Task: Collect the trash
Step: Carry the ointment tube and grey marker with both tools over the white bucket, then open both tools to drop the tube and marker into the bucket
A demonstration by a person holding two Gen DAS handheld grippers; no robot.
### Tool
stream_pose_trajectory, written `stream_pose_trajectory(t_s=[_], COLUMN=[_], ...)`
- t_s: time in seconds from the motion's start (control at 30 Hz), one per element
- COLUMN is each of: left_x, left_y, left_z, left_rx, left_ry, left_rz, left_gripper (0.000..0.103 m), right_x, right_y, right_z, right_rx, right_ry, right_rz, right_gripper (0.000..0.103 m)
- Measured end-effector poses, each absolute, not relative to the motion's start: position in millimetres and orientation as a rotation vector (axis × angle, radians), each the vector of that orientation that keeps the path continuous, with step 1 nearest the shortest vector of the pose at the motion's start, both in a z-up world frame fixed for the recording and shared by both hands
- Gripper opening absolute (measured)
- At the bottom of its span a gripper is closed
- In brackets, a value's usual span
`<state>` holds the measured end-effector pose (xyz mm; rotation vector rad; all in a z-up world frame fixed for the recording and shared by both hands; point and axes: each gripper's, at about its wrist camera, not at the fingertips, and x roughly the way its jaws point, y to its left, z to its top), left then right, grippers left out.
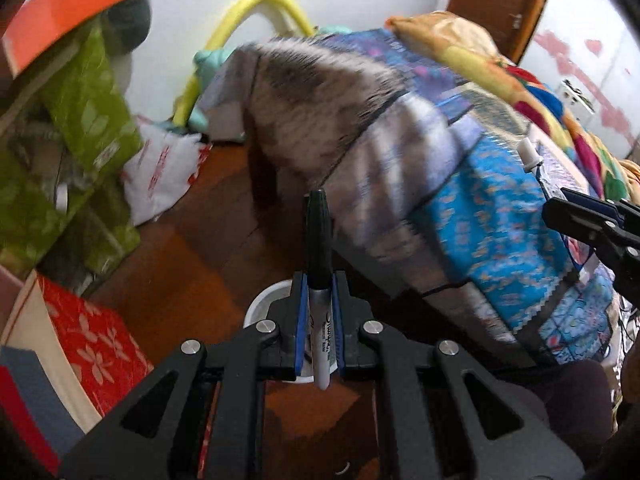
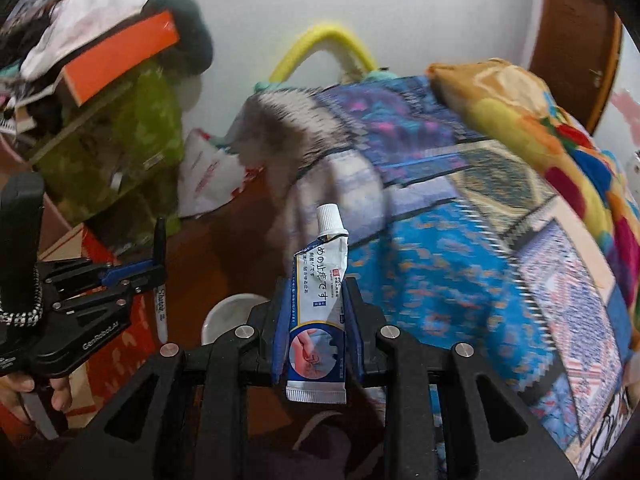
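marker: the left hand-held gripper pinches the marker mid-barrel; stiff, light, slick plastic.
tube: the right hand-held gripper pinches the ointment tube across its flat body; soft, dents easily.
bin: the white bin sits on the floor, probably the drop spot.

The left gripper is holding a marker upright between its jaws, cap pointing away from the camera. The right gripper is gripping a tube between its jaws, cap end forward. The left gripper is sitting to the left of the right gripper. A bowl is lying on the floor beneath and just behind both grippers. A bed is occupying the right side, with a pillow lying on its far end. Stacked boxes are standing at left, against the wall. A plastic bag is lying on the floor between the boxes and the bed.
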<state>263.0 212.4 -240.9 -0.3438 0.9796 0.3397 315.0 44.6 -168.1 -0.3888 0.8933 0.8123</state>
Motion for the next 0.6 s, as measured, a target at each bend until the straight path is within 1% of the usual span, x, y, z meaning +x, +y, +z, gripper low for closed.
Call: stream_pose_trajectory(t_s=[0.23, 0.47, 0.5, 0.53, 0.57, 0.6], left_x=[259, 268, 269, 270, 270, 269], left_y=[237, 250, 253, 254, 255, 256], left_z=[-286, -310, -315, -319, -322, -326], left_rx=[-0.413, -0.473, -0.491, -0.504, -0.516, -0.531], left_ry=[1.058, 1.102, 1.119, 1.136, 1.155, 1.169], left_rz=[0.351, 0.348, 0.348, 0.342, 0.336, 0.333], left_gripper=[0.011, 0.011, 0.012, 0.018, 0.023, 0.032], right_x=[301, 297, 296, 296, 296, 296], right_y=[93, 128, 132, 136, 141, 141], right_z=[-206, -234, -237, -239, -243, -245], right_rx=[-0.451, -0.457, -0.456, -0.461, -0.475, -0.485], right_ry=[0.977, 1.048, 1.056, 1.071, 1.088, 1.096], right_rz=[0.897, 0.973, 0.983, 0.991, 0.99, 0.986], right_gripper=[0.023, 0.024, 0.024, 0.025, 0.03, 0.039])
